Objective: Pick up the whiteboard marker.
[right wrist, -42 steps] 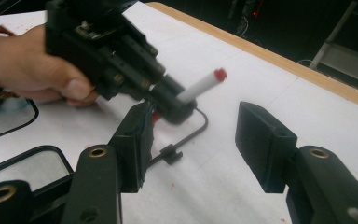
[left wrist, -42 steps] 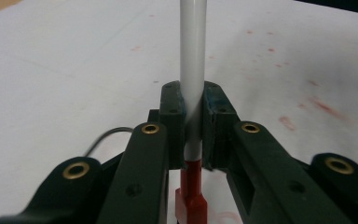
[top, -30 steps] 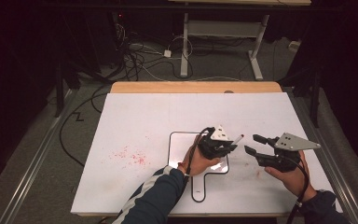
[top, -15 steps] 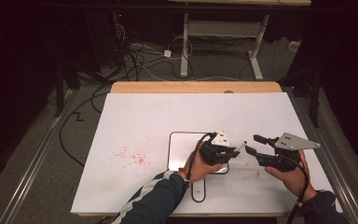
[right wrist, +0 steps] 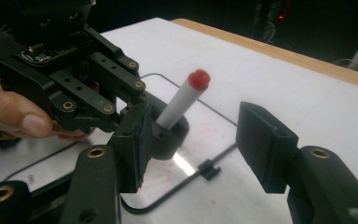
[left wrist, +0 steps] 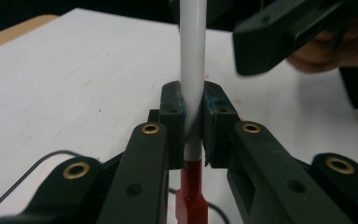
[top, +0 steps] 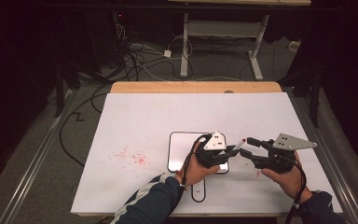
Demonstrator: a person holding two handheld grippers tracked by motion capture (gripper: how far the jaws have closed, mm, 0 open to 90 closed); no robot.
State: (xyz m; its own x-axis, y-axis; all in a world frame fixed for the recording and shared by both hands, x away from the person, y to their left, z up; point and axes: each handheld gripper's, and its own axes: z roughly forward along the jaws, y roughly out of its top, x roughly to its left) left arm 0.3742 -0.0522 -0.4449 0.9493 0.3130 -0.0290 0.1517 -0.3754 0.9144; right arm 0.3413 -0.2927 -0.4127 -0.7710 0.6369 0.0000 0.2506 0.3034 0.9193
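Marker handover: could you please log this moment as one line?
left gripper: shut on marker | right gripper: open, beside marker's red end | small whiteboard: on table, under grippers

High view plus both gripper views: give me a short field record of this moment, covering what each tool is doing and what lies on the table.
left tool: shut on the white marker with a red cap
right tool: open, jaws either side of the marker's capped end, not touching
small white dry-erase board with black rim: flat on the table, under the left tool
white table top: red smudges left of the board
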